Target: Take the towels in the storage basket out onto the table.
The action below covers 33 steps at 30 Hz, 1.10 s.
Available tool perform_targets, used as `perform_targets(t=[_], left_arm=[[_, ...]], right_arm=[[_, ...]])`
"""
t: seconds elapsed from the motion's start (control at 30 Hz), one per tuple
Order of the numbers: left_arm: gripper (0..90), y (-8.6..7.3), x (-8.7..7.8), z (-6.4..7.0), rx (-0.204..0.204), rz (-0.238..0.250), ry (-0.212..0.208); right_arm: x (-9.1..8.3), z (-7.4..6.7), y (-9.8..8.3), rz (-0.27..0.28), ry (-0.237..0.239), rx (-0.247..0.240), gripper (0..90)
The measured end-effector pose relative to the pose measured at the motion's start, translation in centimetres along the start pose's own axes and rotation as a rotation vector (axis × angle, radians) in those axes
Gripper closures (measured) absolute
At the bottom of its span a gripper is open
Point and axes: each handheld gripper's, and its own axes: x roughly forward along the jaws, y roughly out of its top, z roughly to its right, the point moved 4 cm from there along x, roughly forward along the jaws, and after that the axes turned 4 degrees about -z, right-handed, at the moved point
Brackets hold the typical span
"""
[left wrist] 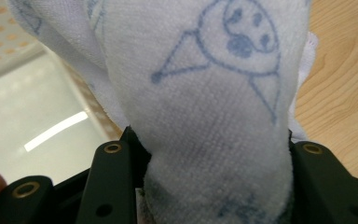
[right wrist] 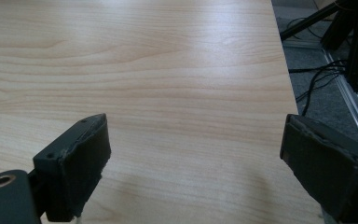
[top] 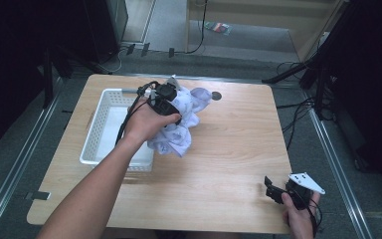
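the left tool is clamped on a white cloth with blue line drawings; in the left gripper view the fabric bulges thick between the two black jaws and is pinched hard at its base. the bunched cloth hangs off the tool, its bulk just past the right rim of the white basket, low over the tabletop; whether its bottom folds touch the wood i cannot tell. the left gripper view has the basket's pale floor to one side of the cloth and wood to the other, so the load sits right at the rim.

the step in hand looks like carrying the cloth into the basket. the next move likely calls for shifting the bundle leftward over the rim, high enough that the hanging folds clear the perforated wall, then lowering it inside before the jaws part. a trailing corner could snag on the rim or drape outside.

the right tool rests at the near right corner of the tabletop, jaws wide apart with nothing between them, and bare wood ahead. it is close to the right edge, beyond which lie floor and cables. the middle of the tabletop is open, and the basket seems empty.
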Motion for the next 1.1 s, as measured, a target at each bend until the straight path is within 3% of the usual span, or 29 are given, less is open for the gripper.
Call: perform_targets(t=[0.67,0.9,1.1], left_arm=[[52.1,0.5,5.4,2.6,0.016,-0.044,-0.035],[50.8,0.0,7.6,2.9,-0.004,-0.063,-0.051],[45.4,-0.8,9.6,3.4,0.02,-0.094,-0.07]], right_arm=[[-0.1,0.0,0.1,0.014,0.01,0.004,8.4],[0.0,0.0,0.1,0.014,0.015,-0.004,8.4],[0.0,-0.1,0.1,0.011,0.019,-0.002,8.4]])
